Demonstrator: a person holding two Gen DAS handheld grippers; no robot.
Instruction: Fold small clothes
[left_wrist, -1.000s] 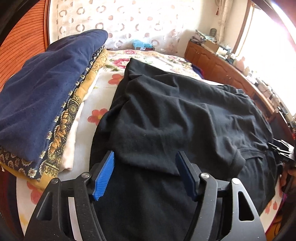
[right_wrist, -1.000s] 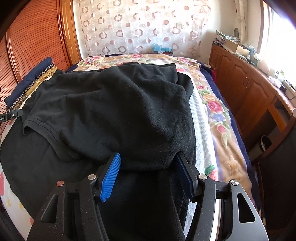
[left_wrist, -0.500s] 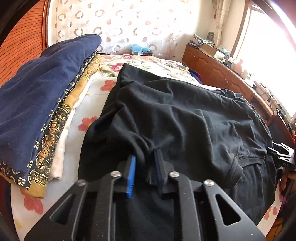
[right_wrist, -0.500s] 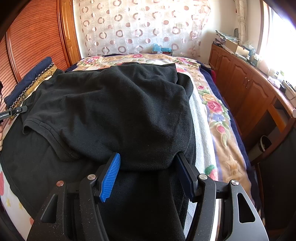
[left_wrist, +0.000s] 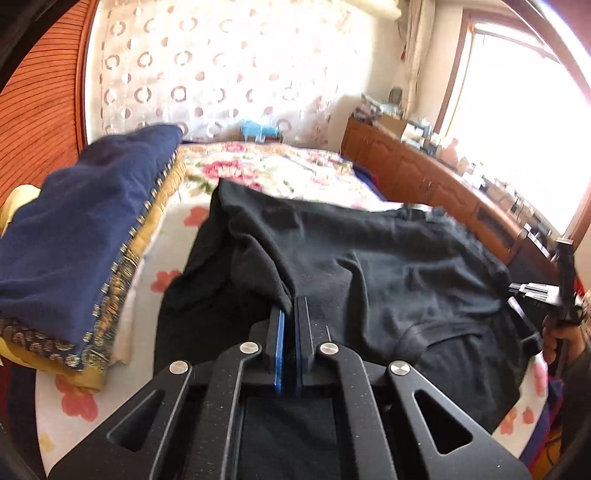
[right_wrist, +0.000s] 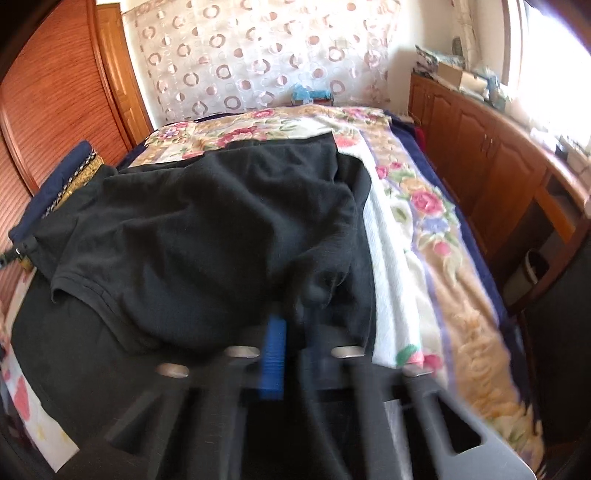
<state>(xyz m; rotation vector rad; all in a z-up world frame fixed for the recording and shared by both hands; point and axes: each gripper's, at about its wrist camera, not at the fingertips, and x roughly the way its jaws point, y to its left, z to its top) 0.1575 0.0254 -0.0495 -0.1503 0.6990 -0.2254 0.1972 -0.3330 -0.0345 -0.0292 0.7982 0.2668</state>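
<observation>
Cloth is pinched in both views. Left wrist view: the left gripper (left_wrist: 291, 310) has its jaws clamped together on a bunched fold of the black shirt (left_wrist: 388, 273), which lies across the floral bedspread (left_wrist: 266, 166), its long axis seemingly running from 10 o'clock to 4 o'clock. A folded blue blanket (left_wrist: 85, 225) sits at 9 o'clock.

Right wrist view: the right gripper (right_wrist: 295, 325), blurred, is pressed shut on the shirt's near edge. The grasp step looks done; next, both hands likely need to lift together and carry the fabric over.
</observation>
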